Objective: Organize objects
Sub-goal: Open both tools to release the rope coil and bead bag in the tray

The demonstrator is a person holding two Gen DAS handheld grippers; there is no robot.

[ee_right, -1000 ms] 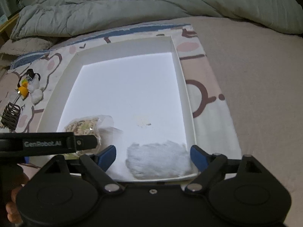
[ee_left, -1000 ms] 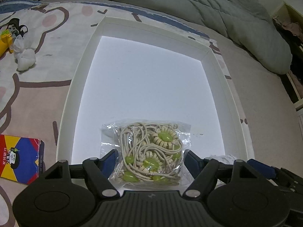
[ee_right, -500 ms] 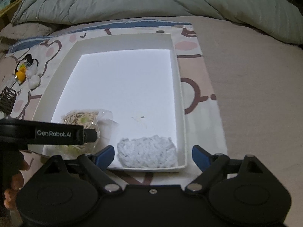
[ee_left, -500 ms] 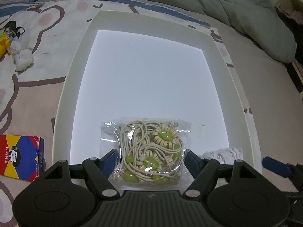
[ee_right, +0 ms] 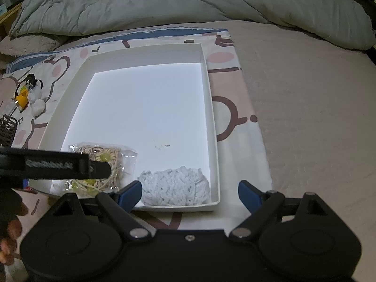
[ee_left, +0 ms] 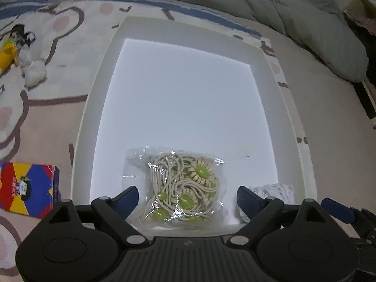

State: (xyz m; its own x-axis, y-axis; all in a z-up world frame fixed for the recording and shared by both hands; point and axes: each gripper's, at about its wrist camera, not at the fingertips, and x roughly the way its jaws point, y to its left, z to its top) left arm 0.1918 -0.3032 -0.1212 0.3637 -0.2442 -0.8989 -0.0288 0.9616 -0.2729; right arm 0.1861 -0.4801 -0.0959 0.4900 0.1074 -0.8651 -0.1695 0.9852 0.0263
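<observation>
A shallow white box (ee_left: 82,127) lies on the patterned bed sheet. In its near end rests a clear bag of beige hair ties with green beads (ee_left: 183,183). My left gripper (ee_left: 186,191) straddles that bag, its jaws opening and the pads clear of it. A white crocheted cloth (ee_right: 174,185) lies in the box's (ee_right: 211,117) near right corner. My right gripper (ee_right: 189,192) hovers open just before the cloth, touching nothing. In the right wrist view the left tool's black body (ee_right: 54,164) hides part of the bag (ee_right: 105,157).
A red, blue and yellow carton (ee_left: 25,188) lies left of the box. Farther left are a yellow toy (ee_right: 21,98), white pompoms (ee_left: 35,75) and a dark hair claw (ee_right: 8,129). A grey duvet (ee_right: 188,0) is heaped behind. A person's hand (ee_right: 9,235) holds the left tool.
The left jaws have spread away from the bag, which stays in the box. The right gripper has drawn back from the cloth, now wholly inside the box.
</observation>
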